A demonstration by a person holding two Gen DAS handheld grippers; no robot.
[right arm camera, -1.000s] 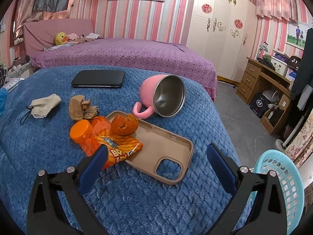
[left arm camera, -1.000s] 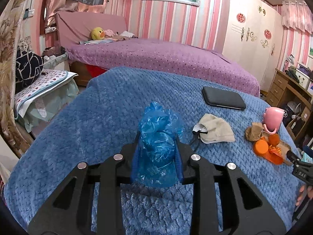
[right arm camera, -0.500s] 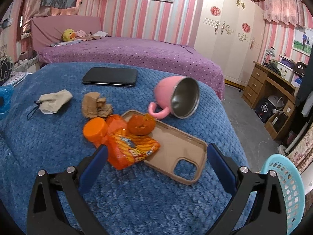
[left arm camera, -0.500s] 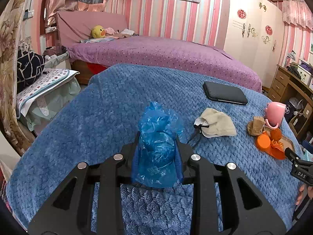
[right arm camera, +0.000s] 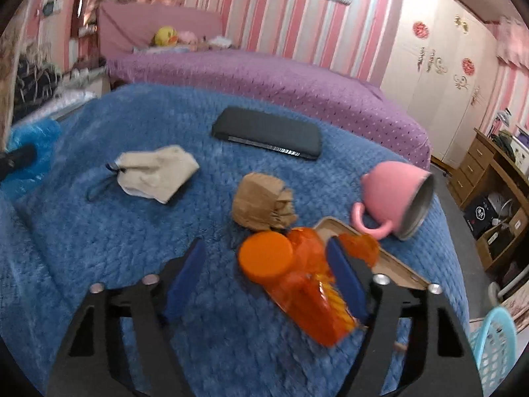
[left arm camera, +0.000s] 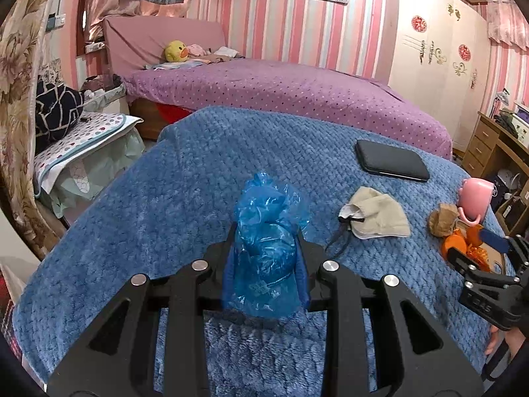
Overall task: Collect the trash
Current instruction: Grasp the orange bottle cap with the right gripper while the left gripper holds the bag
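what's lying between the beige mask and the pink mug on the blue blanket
A crumpled brown paper wad lies between the beige mask and the pink mug; the right wrist view shows it best.

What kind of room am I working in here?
Most likely a home bedroom: a bed with a purple spread and a yellow duck plush at its head, a white wardrobe and a wooden drawer desk at the right.
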